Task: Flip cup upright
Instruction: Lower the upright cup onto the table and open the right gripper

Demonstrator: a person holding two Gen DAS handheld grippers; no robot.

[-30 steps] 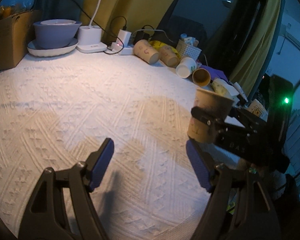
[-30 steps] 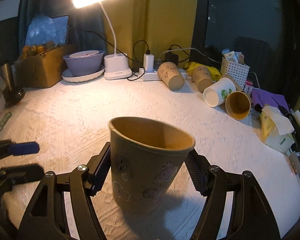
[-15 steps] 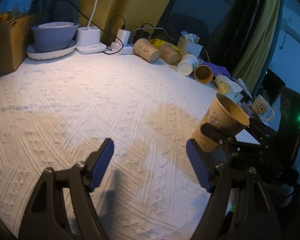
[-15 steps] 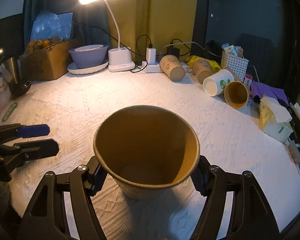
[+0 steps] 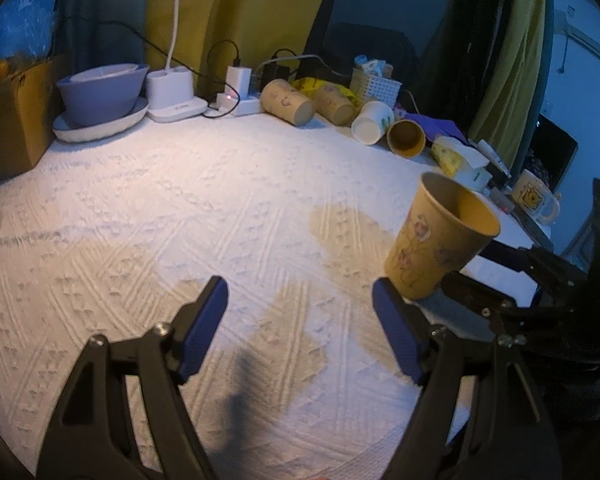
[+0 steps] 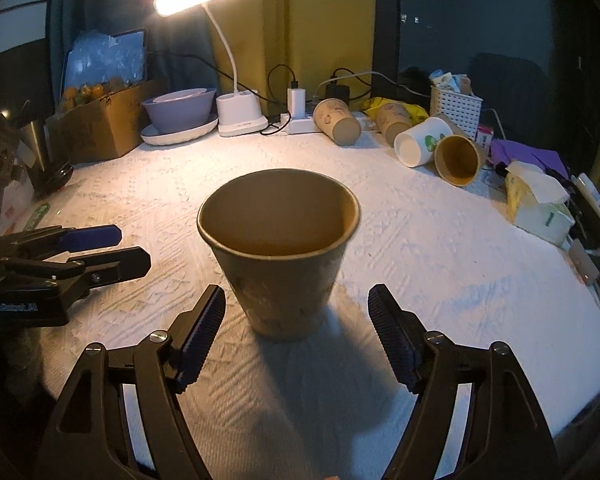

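A brown paper cup [image 6: 278, 252] with cartoon prints stands upright, mouth up, on the white textured cloth [image 6: 440, 264]. My right gripper [image 6: 296, 320] is open, its blue pads [image 6: 202, 332] apart on either side of the cup's base and not touching it. In the left wrist view the same cup [image 5: 436, 240] stands at the right, with the right gripper's black fingers [image 5: 512, 276] behind it. My left gripper [image 5: 300, 328] is open and empty over the cloth, left of the cup.
Several paper cups lie on their sides at the back [image 6: 338, 122] [image 6: 458, 160]. A lit desk lamp [image 6: 236, 118], a purple bowl on a plate [image 6: 180, 110], a cardboard box [image 6: 100, 124], a white basket [image 6: 454, 110] and a tissue pack [image 6: 536, 204] line the edges.
My right gripper tilted the cup upright, set it on the cloth and opened, releasing it. My left gripper stayed open and nearly still.
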